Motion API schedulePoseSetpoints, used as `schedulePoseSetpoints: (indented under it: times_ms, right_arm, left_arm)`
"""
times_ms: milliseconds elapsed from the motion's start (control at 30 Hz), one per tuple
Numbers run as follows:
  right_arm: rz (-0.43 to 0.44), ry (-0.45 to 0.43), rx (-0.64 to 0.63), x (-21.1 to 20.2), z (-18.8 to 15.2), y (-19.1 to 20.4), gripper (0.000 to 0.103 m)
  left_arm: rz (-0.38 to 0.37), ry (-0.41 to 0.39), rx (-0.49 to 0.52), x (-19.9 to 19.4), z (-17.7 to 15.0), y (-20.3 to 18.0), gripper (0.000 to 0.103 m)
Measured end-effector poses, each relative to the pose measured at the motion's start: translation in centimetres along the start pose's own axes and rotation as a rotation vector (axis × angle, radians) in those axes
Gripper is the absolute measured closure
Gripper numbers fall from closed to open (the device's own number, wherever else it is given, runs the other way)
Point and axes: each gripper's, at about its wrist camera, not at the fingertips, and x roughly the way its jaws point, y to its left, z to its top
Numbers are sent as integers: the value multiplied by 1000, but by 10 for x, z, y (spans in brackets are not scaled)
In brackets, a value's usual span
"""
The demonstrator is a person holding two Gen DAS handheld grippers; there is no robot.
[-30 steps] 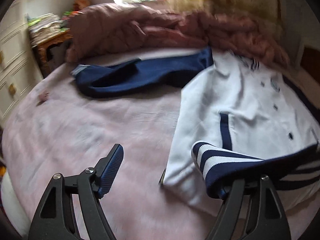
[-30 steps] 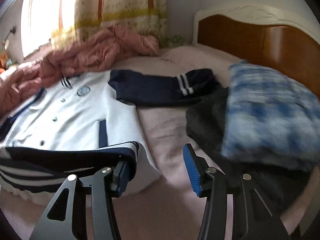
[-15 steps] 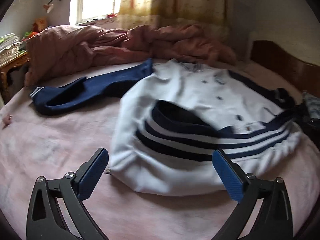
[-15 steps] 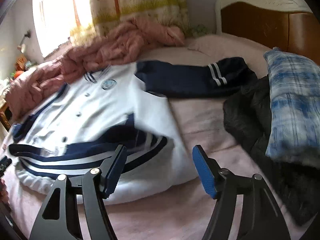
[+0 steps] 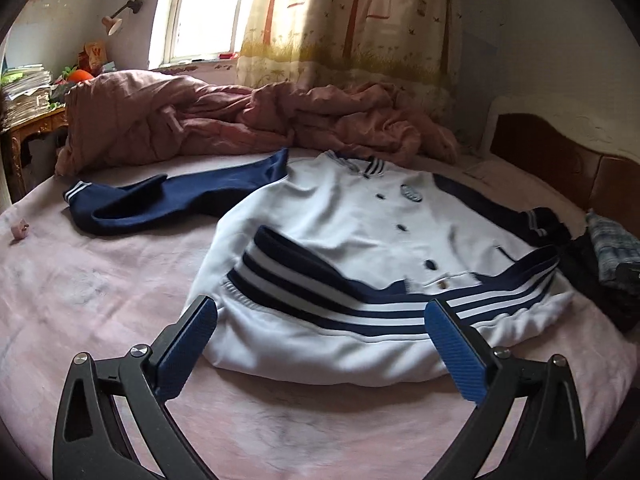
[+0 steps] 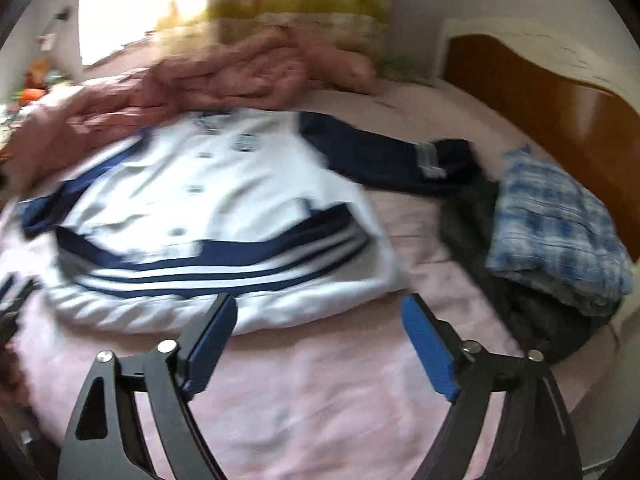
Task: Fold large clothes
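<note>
The pink-sheeted bed (image 5: 100,280) is taking up most of both views, and bare sheet is lying open in front of and to the left of the garment. A crumpled pink quilt (image 5: 224,120) is closing off the far edge below the tree-print curtain (image 5: 352,20). The brown wooden headboard (image 6: 540,104) is bounding the right side. A blue-and-white checked folded cloth (image 6: 556,220) is resting on a dark heap of clothing (image 6: 532,300) near that side, narrowing the room there.

The white button-front jacket with navy sleeves and navy-white striped hem (image 5: 360,240) is lying at the centre of the bed. Its striped hem band is sitting folded up over the lower front, and the near edge is forming a rounded white fold. Its collar is pointing toward the quilt, so the long axis of the body is running from the near edge to the far edge. The navy sleeves are spreading out to either side across that axis, one toward the headboard.

The left gripper (image 5: 320,344) is hovering over the near fold with its jaws standing wide and gripping nothing. The right gripper (image 6: 320,344) is hovering just short of the near fold; its jaws are opening, with only sheet showing between them. The right wrist view is blurring with motion.
</note>
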Motion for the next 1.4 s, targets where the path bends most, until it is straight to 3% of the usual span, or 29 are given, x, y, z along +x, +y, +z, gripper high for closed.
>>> schedulePoseSetpoints:
  times_ms: [100,167,233,367,533,800,933,1033,1100,1233,1300,1333,1400]
  right_arm:
    - [-21,39,-11,-11,3,22,0]
    - [-66,125,-6,-8,7,34,0]
    - [-58,163,-12,-5,7,40,0]
    - [-106,100,-24,-17,6,46,0]
    - [-76,78,-62,-24,10,49,0]
    - [-56,59,-3,-37,6,17,0]
    - [-82,53,26,-42,-4,-4,0]
    - [-106,8,31,-43,-20,-13,0]
    - [-59,8,14,-36,-34,-14,0]
    - [44,56,47,-6,-48,-13,0]
    - [67,68,81,14,-49,-14,0]
    - [79,76,86,27,-49,-14,1]
    - [91,104,58,51,-49,-13,10]
  left_arm:
    - [3,-93,75,-11,-2,-16,0]
    - [29,-117,123,-14,-5,-24,0]
    - [18,-129,146,-16,-7,-28,0]
    - [13,-122,175,-13,-11,-35,0]
    - [16,-108,181,-9,-14,-38,0]
    - [63,-169,189,-16,-13,-36,0]
    - [45,-156,189,-20,-16,-36,0]
    - [112,-163,225,-20,-22,-42,0]
    - [145,-158,231,-18,-25,-43,0]
    - [133,-84,239,-3,-25,-44,0]
    - [279,-32,359,14,-27,-61,1]
    - [312,-22,425,21,-31,-69,3]
    - [239,15,467,27,-33,-78,6]
